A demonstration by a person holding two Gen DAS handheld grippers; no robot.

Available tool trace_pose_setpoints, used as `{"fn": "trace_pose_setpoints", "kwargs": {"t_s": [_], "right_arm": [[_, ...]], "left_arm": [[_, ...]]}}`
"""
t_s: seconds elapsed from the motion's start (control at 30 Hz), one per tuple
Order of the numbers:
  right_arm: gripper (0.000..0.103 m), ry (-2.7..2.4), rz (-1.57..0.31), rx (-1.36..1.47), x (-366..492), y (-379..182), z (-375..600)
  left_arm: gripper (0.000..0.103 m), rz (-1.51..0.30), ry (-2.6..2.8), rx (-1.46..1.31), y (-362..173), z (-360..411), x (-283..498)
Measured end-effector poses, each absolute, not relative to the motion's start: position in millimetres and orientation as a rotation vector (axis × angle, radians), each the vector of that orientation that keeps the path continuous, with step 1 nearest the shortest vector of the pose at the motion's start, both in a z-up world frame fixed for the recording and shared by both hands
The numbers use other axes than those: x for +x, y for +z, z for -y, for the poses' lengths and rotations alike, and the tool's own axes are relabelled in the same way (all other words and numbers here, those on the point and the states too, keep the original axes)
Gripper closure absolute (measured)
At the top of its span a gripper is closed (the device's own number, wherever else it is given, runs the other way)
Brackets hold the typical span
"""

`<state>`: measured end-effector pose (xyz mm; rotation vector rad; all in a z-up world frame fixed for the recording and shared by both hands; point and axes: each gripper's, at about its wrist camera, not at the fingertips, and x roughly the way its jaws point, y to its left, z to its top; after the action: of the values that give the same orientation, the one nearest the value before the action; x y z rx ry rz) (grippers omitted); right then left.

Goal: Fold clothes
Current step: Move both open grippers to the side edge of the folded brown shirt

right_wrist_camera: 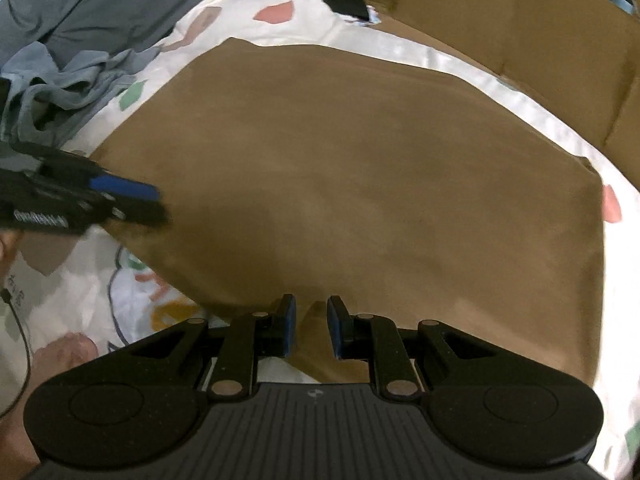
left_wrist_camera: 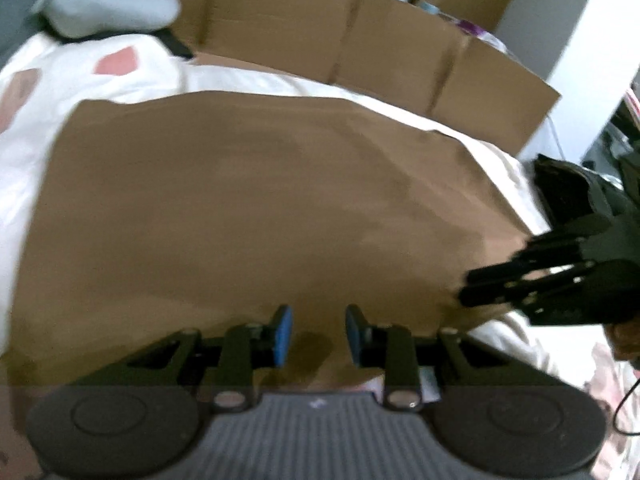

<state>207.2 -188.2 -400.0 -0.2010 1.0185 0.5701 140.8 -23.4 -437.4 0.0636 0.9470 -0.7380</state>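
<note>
Clearly the brown garment (right_wrist_camera: 360, 176) lies spread flat on the bed's white patterned sheet (left_wrist_camera: 120, 76), its near hem right at both claws. The left claw (left_wrist_camera: 318, 336) has its blue pads set narrowly apart over the near edge, with cloth showing between them but not visibly pinched. The right claw (right_wrist_camera: 311, 326) stands likewise, a small gap between its pads at the near hem, nothing clamped that I can see.

Such a flat rectangle fits a garment partly folded as well as one only laid out, so I judge no stage. For any fold to go well, both claws should grip the same edge at matching height, take only the intended layers, and carry the cloth evenly so the crease runs straight and the corners meet.

Motion blur softens both views. Sleeves and neckline cannot be made out, so the kind of garment is uncertain. The nearest hem is hidden beneath the claw bodies. Grey clothes (right_wrist_camera: 80, 40) lie far left, and cardboard boxes (left_wrist_camera: 360, 40) stand beyond.
</note>
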Motion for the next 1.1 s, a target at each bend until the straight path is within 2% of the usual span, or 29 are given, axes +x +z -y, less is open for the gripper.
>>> {"fn": "trace_pose_setpoints", "kwargs": {"t_s": [0.23,0.47,0.83,1.0,1.1], "right_arm": [[0.080,0.638,-1.021,-0.221,203,-407,159],[0.080,0.646,-1.052,-0.281,196,-421,152],[0.080,0.663,-1.027,-0.236,196,-412,147],[0.080,0.694,-1.013,-0.238,196,-411,133],[0.080,0.704,-1.012,-0.231,197,-411,128]], "left_arm": [[0.072,-0.959,-0.819,0.117,-448,52,130],[0.072,-0.993,-0.810,0.138,-461,43,117],[0.073,-1.006,-0.571,-0.040,-454,-28,121],[0.071,-1.022,-0.389,-0.204,-451,-77,129],[0.062,-1.010,-0.293,-0.308,-448,-107,129]]}}
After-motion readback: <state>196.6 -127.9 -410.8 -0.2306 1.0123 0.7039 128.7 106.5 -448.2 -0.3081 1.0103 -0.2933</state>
